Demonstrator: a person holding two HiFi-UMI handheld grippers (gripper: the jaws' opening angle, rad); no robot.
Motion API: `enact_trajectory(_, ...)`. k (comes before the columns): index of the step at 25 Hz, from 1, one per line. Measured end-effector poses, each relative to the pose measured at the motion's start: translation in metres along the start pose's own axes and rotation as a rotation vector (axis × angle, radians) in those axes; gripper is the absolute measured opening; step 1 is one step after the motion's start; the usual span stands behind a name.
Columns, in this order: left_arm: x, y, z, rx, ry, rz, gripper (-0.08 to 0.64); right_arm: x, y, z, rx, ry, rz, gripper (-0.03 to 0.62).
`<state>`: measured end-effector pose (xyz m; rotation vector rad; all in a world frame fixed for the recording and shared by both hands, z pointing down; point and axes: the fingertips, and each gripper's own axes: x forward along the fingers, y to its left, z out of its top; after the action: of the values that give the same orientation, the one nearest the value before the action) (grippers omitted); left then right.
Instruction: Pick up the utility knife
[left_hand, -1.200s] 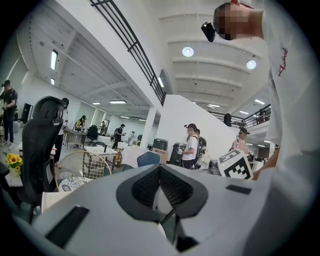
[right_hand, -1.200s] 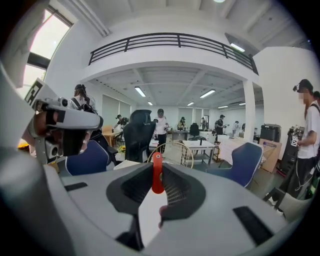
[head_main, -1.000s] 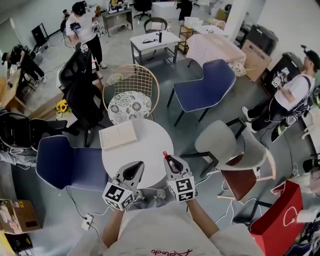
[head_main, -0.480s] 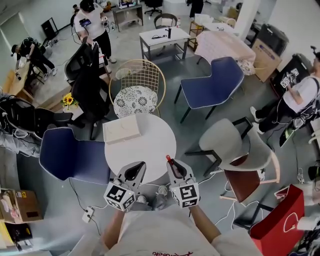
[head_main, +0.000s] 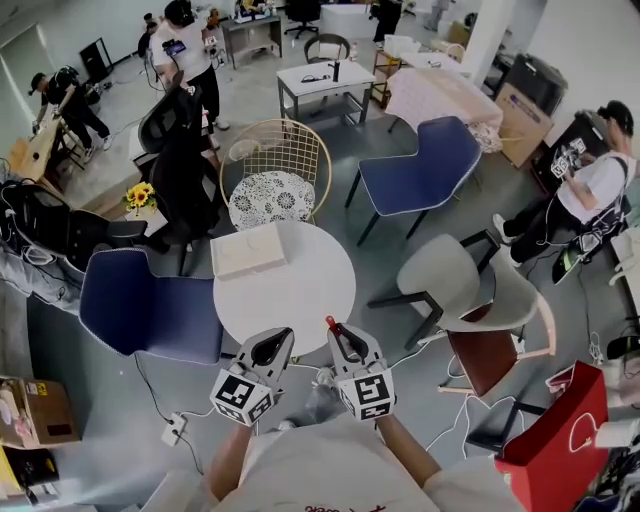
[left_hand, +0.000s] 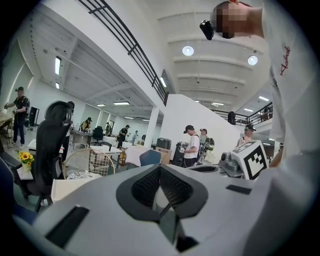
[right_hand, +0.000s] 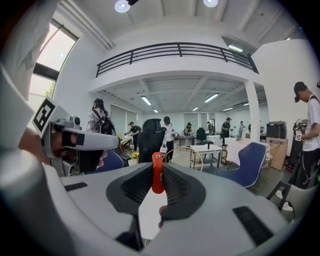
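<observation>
Clamping a slim, smooth orange-red utility knife (right_hand: 157, 181) between ribbed black pads, the right tool (right_hand: 158, 169) stands half closed, and the knife's rounded end pokes past its tips. The left tool (left_hand: 160, 171) is empty, its ribbed pads meeting at the tips. Only the head view shows both grey, marker-cubed tools side by side by the near edge of the round white bench (head_main: 300, 300), with a flat cream slab (head_main: 246, 250) at its far left. There the knife is a mere red sliver.
</observation>
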<state>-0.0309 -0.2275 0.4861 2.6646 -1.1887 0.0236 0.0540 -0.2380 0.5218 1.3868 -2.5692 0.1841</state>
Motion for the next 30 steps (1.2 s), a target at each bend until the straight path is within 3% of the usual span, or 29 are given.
enact_trajectory(15, -0.139, -0.051, -0.032, 0.0, -0.013, -0.018, 0.014, -0.087, 0.122, -0.022, 0.001, -0.028, -0.035, 0.066)
enact_trajectory(30, -0.193, -0.108, -0.044, 0.02, -0.036, -0.054, 0.012, -0.153, 0.165, -0.025, -0.02, -0.074, -0.067, 0.064)
